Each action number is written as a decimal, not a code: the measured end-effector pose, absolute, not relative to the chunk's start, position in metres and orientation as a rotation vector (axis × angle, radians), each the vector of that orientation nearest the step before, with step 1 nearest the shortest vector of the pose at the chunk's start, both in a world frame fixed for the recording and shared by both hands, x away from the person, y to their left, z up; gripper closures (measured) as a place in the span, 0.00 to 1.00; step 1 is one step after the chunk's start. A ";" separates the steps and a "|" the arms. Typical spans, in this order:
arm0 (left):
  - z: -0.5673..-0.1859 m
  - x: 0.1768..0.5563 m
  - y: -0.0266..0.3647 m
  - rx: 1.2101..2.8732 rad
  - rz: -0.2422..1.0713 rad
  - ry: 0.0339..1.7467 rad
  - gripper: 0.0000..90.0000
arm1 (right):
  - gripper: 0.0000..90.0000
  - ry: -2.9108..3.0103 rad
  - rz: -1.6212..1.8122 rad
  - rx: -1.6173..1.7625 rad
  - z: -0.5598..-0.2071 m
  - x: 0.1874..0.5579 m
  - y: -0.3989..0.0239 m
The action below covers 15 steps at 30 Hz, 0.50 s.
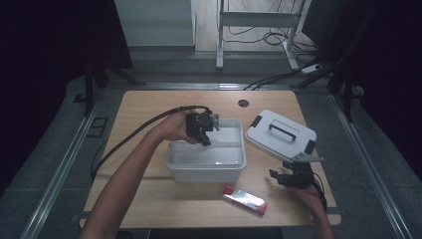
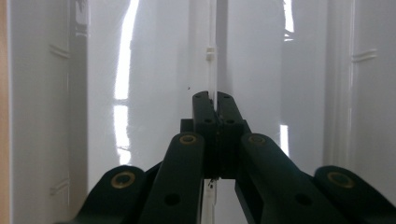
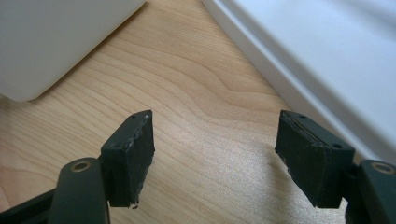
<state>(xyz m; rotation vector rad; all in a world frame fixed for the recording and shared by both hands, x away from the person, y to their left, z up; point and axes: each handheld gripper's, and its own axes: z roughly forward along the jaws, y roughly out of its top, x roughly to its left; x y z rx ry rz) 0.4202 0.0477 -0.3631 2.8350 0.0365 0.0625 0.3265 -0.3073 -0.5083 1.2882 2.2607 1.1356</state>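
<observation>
A white plastic bin (image 1: 206, 168) stands in the middle of the wooden table (image 1: 149, 107). My left gripper (image 1: 205, 139) reaches down into the bin's back left part. In the left gripper view its jaws (image 2: 214, 100) are shut on a thin pale divider plate (image 2: 211, 51) that stands upright inside the bin (image 2: 154, 70). My right gripper (image 1: 276, 178) rests low over the table to the right of the bin, below the bin's lid (image 1: 281, 134). Its jaws (image 3: 215, 140) stand wide open over bare wood, with nothing between them.
The white lid with a black handle lies tilted at the right of the table. A red and silver packet (image 1: 245, 199) lies near the front edge. In the right gripper view the bin's corner (image 3: 56, 37) is at the left and the lid's edge (image 3: 327, 56) at the right.
</observation>
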 end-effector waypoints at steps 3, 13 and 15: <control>-0.359 0.420 0.050 2.811 0.068 0.033 1.00 | 0.31 2.262 1.135 1.286 -0.508 0.326 -0.307; -0.327 0.417 0.063 2.730 0.122 0.045 1.00 | 0.31 2.259 1.136 1.293 -0.508 0.326 -0.308; -0.321 0.416 0.066 2.720 0.136 0.045 1.00 | 0.31 2.258 1.135 1.296 -0.508 0.326 -0.309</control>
